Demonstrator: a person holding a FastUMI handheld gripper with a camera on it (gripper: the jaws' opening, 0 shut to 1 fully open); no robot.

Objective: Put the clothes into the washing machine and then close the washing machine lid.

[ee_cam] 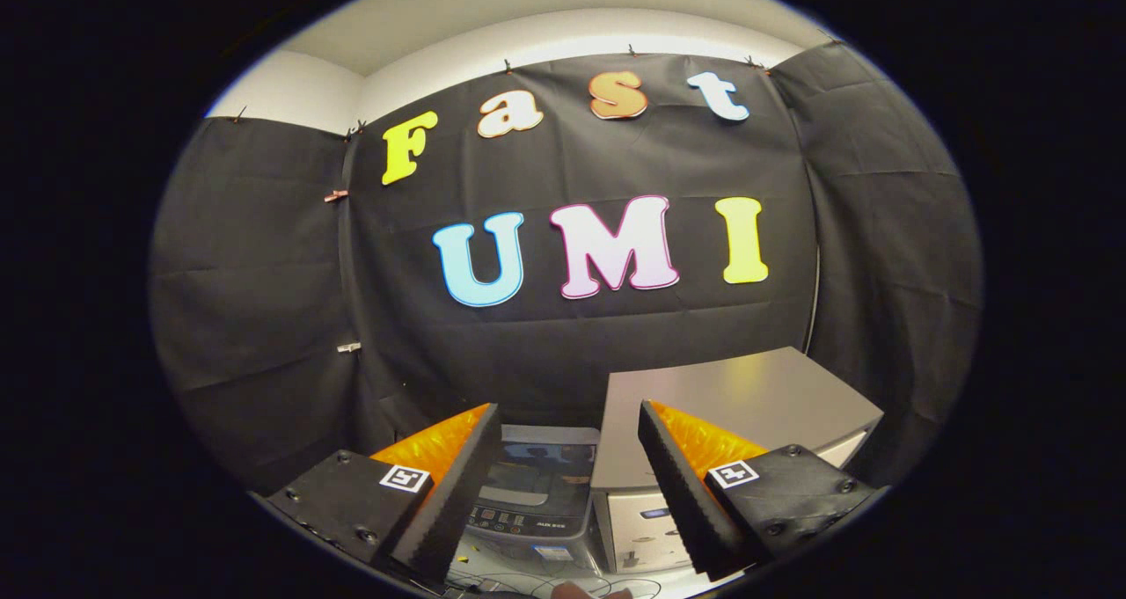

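Gripper view: the gripper [567, 493] hangs with jaws spread and empty above a small washing machine [537, 493], a grey cabinet [748, 397] just beside it.

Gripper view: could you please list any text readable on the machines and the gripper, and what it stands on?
Dark control panel of the grey top-loading washing machine: print too small to read.
Blue badge on the silver-grey cabinet: blurred.
Square black-and-white markers on the open, empty gripper: coded patterns, no words.
Nothing quotable.
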